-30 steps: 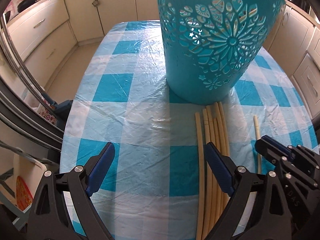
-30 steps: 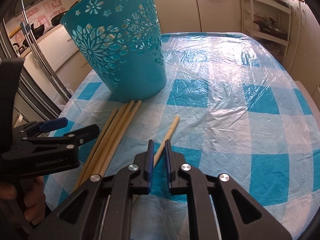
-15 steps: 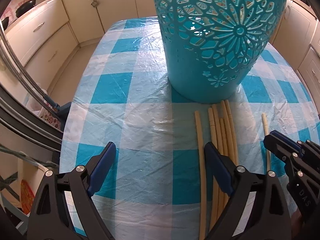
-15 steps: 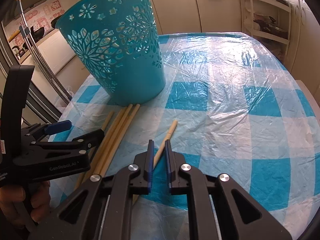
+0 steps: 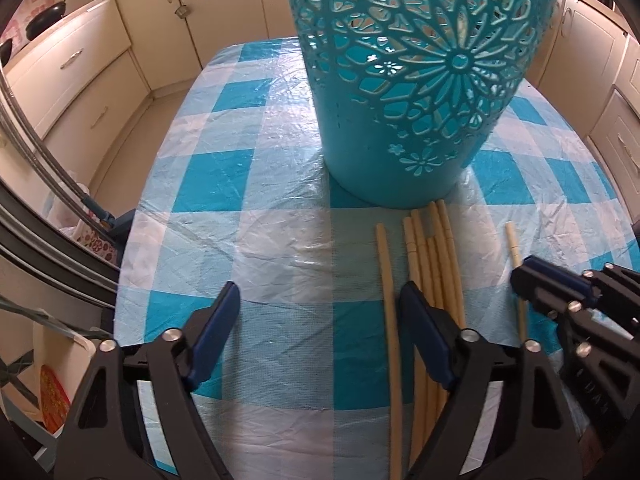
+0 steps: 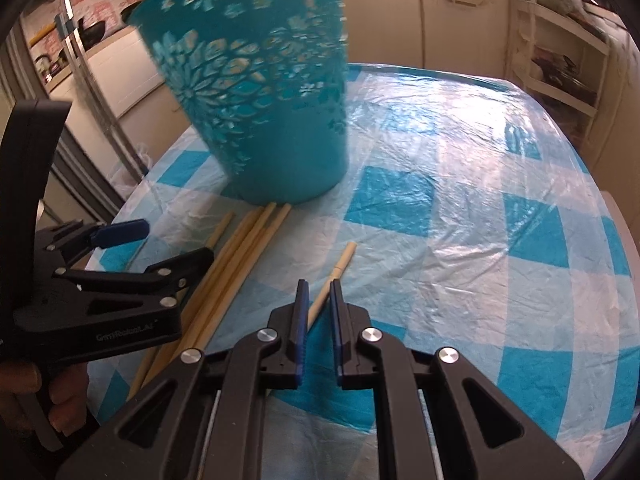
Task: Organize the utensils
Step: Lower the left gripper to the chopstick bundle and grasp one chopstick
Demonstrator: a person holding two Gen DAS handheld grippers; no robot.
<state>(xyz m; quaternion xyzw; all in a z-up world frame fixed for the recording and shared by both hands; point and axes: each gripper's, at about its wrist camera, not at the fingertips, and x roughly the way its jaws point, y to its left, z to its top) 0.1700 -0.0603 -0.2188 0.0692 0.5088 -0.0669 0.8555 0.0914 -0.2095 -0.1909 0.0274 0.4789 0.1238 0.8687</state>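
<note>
Closing my left gripper [image 5: 320, 320] on nothing yet, its jaws wide and just narrowing beside the loose pale wooden chopsticks [image 5: 434, 264] lying against the teal cut-out plastic basket [image 5: 420, 80]; my right gripper [image 6: 319, 312] pinches the single separate chopstick [image 6: 336, 276]. Next: lift into basket.

Left wrist view: rides on the left tongs [image 5: 320, 328], looks steeply down and forward along their two blue-padded fingers, close over the worktop [image 5: 248, 216] with its blue-and-white checked plastic cover. Perforated teal plastic basket [image 5: 416, 80] fills the upper frame, very near. Cream kitchen cabinets [image 5: 80, 76] curve round the edges.

Right wrist view: rides on the right tongs [image 6: 318, 312], same downward tilt, placed to the right of the other view, facing forward and slightly leftward.

Shared ground: basket [image 6: 260, 92], bundle of pale wooden chopsticks [image 5: 436, 264] [image 6: 236, 260], lone chopstick [image 5: 514, 248] [image 6: 340, 264]. Each view catches the other tongs at its edge [image 5: 524, 276] [image 6: 176, 244].
</note>
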